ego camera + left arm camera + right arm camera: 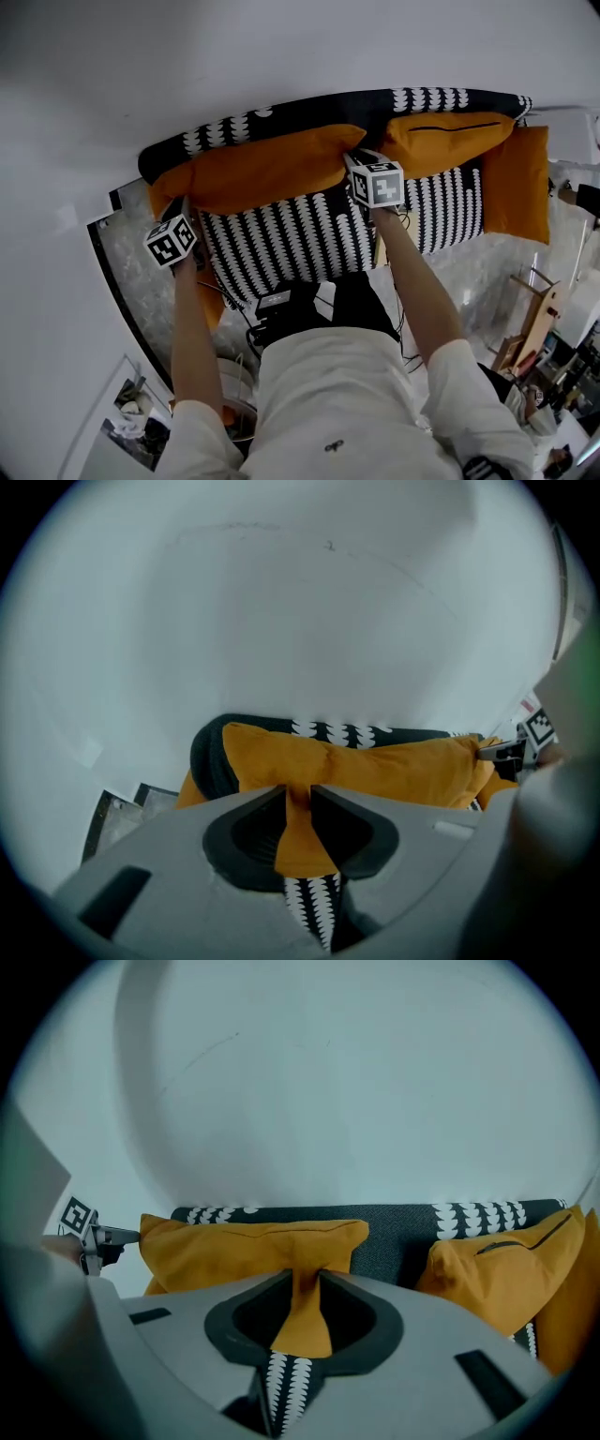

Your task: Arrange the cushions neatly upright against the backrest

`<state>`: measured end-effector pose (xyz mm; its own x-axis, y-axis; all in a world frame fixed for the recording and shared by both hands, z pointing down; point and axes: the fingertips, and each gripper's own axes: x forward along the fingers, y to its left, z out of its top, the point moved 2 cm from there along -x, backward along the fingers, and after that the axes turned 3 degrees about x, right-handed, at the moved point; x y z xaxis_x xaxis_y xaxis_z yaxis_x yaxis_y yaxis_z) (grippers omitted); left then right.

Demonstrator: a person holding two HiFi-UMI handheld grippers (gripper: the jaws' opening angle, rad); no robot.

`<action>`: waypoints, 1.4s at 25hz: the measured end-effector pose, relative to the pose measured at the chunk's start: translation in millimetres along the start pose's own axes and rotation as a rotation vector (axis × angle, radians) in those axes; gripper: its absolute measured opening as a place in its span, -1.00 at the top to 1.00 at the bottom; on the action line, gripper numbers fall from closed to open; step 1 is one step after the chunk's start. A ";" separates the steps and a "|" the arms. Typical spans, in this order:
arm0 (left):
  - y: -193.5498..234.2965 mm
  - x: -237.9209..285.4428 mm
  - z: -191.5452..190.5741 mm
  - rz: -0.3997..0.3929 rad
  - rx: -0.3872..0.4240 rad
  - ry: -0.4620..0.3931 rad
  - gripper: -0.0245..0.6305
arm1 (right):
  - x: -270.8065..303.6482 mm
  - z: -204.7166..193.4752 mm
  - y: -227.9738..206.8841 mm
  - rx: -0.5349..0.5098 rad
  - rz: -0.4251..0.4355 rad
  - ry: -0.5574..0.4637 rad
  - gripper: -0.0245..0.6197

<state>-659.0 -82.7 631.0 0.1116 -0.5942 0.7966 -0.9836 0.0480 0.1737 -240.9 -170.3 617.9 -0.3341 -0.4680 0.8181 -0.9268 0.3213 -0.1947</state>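
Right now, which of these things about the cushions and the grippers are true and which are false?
1. The left gripper and the right gripper both pinch one orange cushion. True.
2. The sofa is plain red. False: it is black with white marks.
3. A zipped cushion, also orange, sits to the right of the held one. True.
4. Both grippers hold the cushion at its middle. False: one holds each end.
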 end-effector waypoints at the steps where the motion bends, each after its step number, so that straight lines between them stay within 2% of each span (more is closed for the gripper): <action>1: 1.0 -3.3 -0.2 0.018 0.021 -0.004 0.68 | -3.1 -0.6 0.3 0.004 0.002 -0.011 0.65; 2: 1.2 -6.8 -1.3 0.030 0.037 -0.007 0.60 | -6.1 -0.9 0.6 0.003 0.004 -0.022 0.38; 3: 0.6 -10.5 -3.3 0.034 0.046 -0.007 0.53 | -9.4 -1.2 1.4 0.000 0.007 -0.031 0.34; 6: -5.6 -26.9 -12.2 0.019 0.027 -0.018 0.50 | -23.5 -4.0 9.4 0.007 0.042 -0.058 0.34; 9: -17.6 -49.6 -18.7 0.007 0.001 -0.053 0.50 | -38.3 -13.8 24.8 0.004 0.122 -0.049 0.34; 13: -34.0 -85.9 -25.9 0.014 -0.054 -0.133 0.51 | -59.0 -18.6 39.8 -0.056 0.192 -0.050 0.34; 17: -48.8 -126.4 -32.8 0.023 -0.097 -0.199 0.51 | -88.7 -15.6 55.9 -0.096 0.257 -0.113 0.34; 24: -98.0 -186.3 -66.6 0.031 -0.126 -0.265 0.51 | -134.1 -39.5 69.0 -0.160 0.432 -0.136 0.35; 29: -147.8 -221.7 -97.9 0.021 -0.130 -0.297 0.58 | -172.0 -70.6 76.8 -0.148 0.606 -0.153 0.62; 35: -206.9 -253.4 -134.4 -0.008 -0.154 -0.342 0.75 | -203.4 -120.7 71.8 -0.123 0.735 -0.092 0.78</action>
<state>-464.7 165.9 471.0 0.0399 -0.8275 0.5601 -0.9473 0.1469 0.2846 -218.7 47.3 502.8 -0.8775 -0.1630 0.4510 -0.4354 0.6650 -0.6068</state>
